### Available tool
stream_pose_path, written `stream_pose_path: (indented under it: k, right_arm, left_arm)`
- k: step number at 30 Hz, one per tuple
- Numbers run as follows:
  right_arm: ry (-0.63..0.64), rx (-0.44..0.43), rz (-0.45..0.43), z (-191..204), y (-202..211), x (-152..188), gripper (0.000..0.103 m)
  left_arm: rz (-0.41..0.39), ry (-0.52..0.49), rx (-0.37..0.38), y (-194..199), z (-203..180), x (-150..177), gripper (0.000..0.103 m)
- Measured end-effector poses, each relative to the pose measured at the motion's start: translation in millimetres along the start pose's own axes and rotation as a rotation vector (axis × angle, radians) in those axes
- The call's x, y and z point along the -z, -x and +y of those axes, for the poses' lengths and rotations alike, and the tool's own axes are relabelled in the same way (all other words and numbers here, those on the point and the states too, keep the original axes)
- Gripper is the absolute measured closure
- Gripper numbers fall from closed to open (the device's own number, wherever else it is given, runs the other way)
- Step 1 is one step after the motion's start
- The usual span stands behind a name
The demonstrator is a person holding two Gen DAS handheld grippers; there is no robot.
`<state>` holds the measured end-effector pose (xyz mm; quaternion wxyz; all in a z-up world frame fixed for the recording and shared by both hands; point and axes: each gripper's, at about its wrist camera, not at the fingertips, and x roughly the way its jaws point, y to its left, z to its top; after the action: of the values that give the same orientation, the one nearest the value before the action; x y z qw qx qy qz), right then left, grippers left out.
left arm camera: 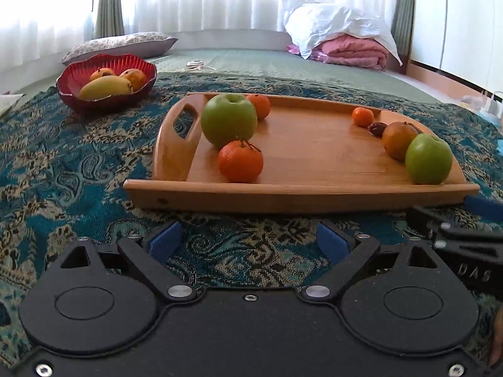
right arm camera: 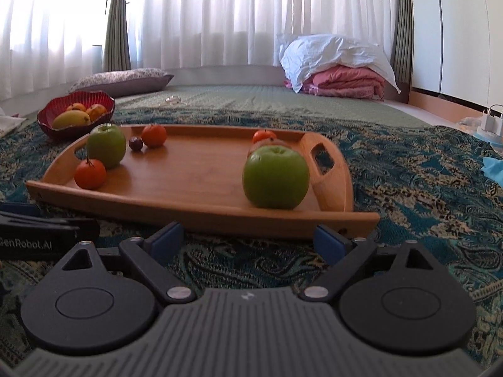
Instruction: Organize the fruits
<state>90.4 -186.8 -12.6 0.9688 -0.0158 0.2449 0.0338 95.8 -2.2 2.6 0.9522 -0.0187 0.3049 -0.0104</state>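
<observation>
We've barely begun: fluted red bowl [left arm camera: 105, 78] has approx. 3 fruits, wooden handled tray [left arm camera: 314, 157] approx. 7; left gripper [left arm camera: 248, 242] & right gripper [right arm camera: 248, 242] spread, empty.

Fruit lies on tray [left arm camera: 298, 194]; bowl [left arm camera: 103, 100] behind-left.

On the wooden handled tray [left arm camera: 301, 188] lie two round green apples, one near its left handle [left arm camera: 229, 119] and one at its right front corner [left arm camera: 428, 159]. Three small orange mandarins sit there: one at the front beside the left apple [left arm camera: 240, 161], one behind that apple [left arm camera: 259, 105], one towards the right back edge [left arm camera: 362, 116]. Two small dark reddish fruits: one near the right [left arm camera: 375, 129], one by the left apple [right arm camera: 135, 143]. One brownish-orange round fruit [left arm camera: 398, 140] touches the right apple. The red fluted bowl [left arm camera: 103, 102] holds one yellow mango [left arm camera: 105, 88] and two orange fruits [left arm camera: 134, 77].
</observation>
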Motion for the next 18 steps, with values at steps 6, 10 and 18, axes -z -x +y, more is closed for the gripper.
stream_pose_path:
  k: [6,10,18]
  right_arm:
    - [0.017,0.003,0.033,3,-7,4,0.005]
    - [-0.006,0.003,0.075,1,-13,2,0.000]
    - [-0.011,0.007,0.079,1,-14,3,0.000]
  left_arm:
    - [0.006,-0.031,-0.021,-6,-4,4,0.004]
    - [0.006,-0.022,-0.024,-7,-4,5,0.002]
    - [0.004,-0.018,-0.009,-9,-1,7,0.000]
